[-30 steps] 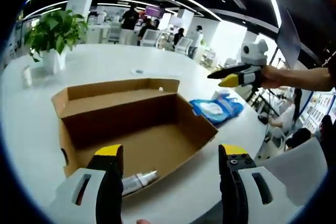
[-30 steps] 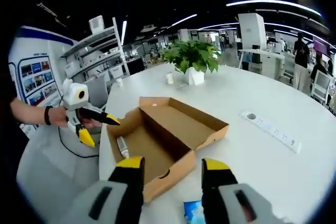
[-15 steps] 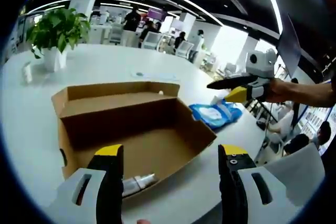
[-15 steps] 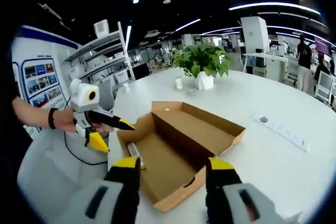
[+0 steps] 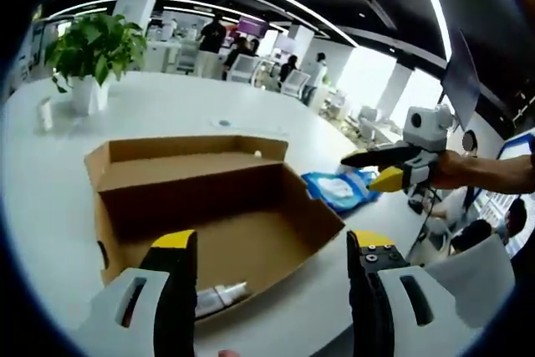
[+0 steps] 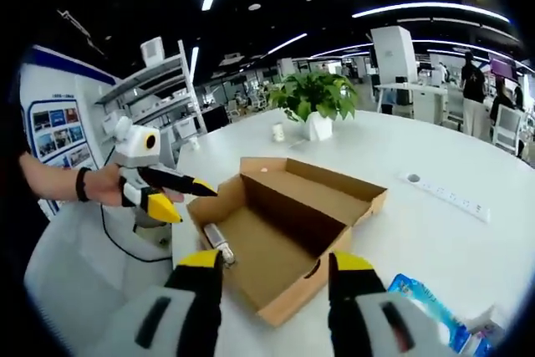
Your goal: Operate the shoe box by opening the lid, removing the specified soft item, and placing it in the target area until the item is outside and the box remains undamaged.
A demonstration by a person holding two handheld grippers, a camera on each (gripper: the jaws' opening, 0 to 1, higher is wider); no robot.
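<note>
Hand-held gripper pair, both open and empty, I have withdrawn; blue pack lies at the box's three o'clock.

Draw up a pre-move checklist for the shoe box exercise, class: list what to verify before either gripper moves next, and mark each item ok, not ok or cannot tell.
1. Lid open: ok. The shoe box lies open, its lid folded back.
2. Box undamaged: ok as far as seen; walls look straight in both views.
3. Box emptied: not ok. A small tube lies against the near wall inside.
4. Soft item outside: the blue soft pack lies on the table beside the box; whether that spot is the target area, cannot tell.
5. Left gripper free: ok, open, holding nothing.
6. Right gripper free: ok, open, holding nothing.
</note>
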